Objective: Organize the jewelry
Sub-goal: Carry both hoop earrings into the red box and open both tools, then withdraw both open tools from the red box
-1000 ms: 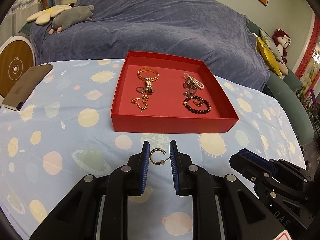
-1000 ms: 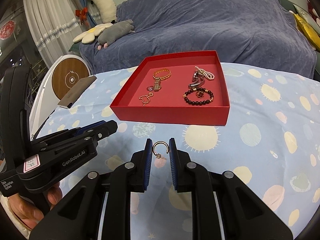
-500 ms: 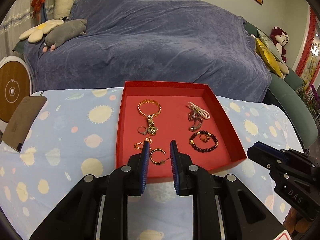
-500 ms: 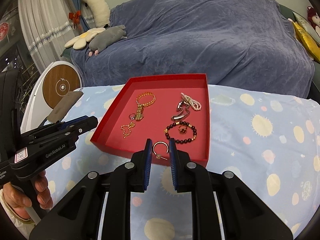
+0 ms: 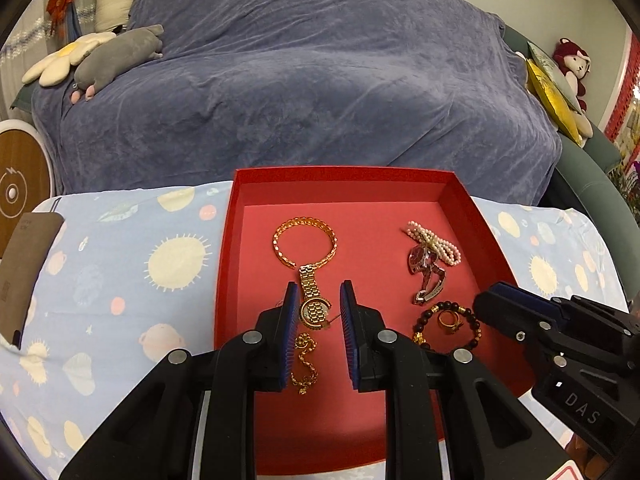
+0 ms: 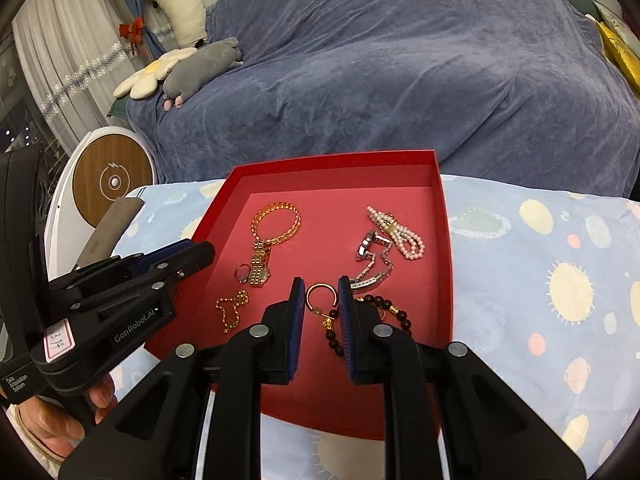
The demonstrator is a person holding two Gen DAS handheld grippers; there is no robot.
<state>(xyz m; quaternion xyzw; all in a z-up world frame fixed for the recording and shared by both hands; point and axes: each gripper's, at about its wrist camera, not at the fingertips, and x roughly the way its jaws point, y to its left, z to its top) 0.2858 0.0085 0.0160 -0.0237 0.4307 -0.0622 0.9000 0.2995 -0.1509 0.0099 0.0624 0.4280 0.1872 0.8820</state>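
My left gripper (image 5: pixel 316 316) is shut on a gold hoop earring (image 5: pixel 323 322) and holds it over the gold watch (image 5: pixel 311 292) in the left half of the red tray (image 5: pixel 224 264). My right gripper (image 6: pixel 319 304) is shut on a second gold hoop earring (image 6: pixel 320 296) and holds it over the dark bead bracelet (image 6: pixel 396 314) in the tray (image 6: pixel 444 248). The tray also holds a gold bangle (image 5: pixel 304 242), a gold chain (image 5: pixel 304 364), a pearl bracelet (image 5: pixel 434 242), a silver watch (image 5: pixel 426 276) and a ring (image 5: pixel 449 321).
The tray sits on a table with a light blue planet-print cloth (image 5: pixel 120 280). A brown case (image 5: pixel 20 264) lies at the table's left edge. A blue-covered sofa (image 5: pixel 320 80) stands behind, with plush toys (image 5: pixel 116 52) on it.
Both grippers have moved forward from above the cloth in front of the tray to above the tray's inside, each still holding its earring.
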